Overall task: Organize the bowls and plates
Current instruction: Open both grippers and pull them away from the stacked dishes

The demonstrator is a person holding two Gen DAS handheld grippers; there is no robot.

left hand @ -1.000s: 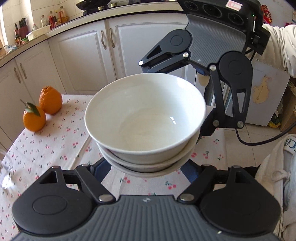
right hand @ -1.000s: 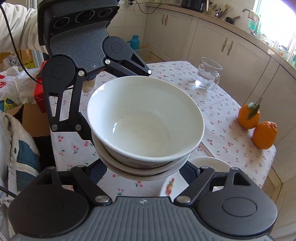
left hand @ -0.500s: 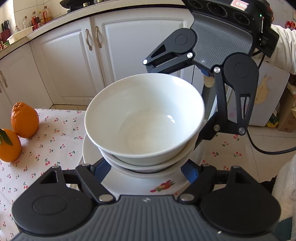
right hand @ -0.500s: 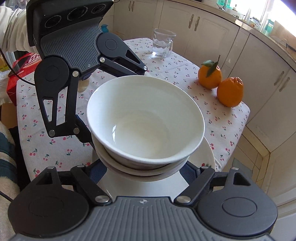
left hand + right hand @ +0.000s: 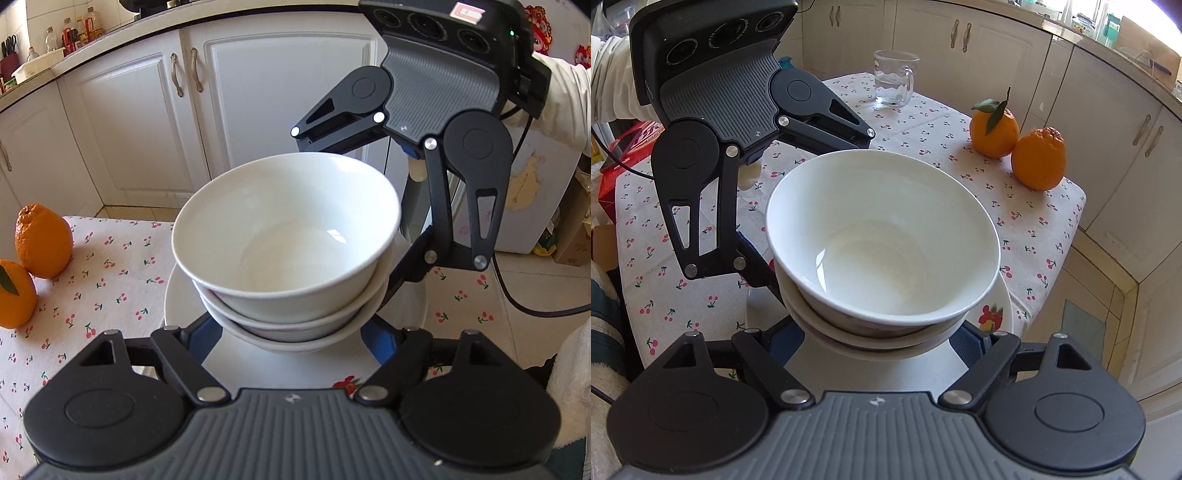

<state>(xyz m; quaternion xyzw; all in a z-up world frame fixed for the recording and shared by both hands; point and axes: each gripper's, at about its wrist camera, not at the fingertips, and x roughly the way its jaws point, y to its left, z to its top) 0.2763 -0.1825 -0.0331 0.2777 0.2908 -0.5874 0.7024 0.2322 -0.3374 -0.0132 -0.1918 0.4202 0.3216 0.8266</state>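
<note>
A nested stack of three white bowls fills the middle of both views. My left gripper is shut on the lowest bowl, its blue fingers tucked under the rim on either side. From the far side my right gripper is shut on the same stack, one finger showing in the left wrist view. Directly beneath lies a white plate with a red fruit print. Whether the stack touches the plate cannot be told.
Two oranges sit on the cherry-print tablecloth, with a glass mug of water farther back. The plate is close to the table corner. White cabinets stand beyond. A sleeve is behind the right gripper.
Both grippers carried the bowl stack sideways and slightly down to over the fruit-print plate, which came into view beneath it. The grip looks unchanged.
</note>
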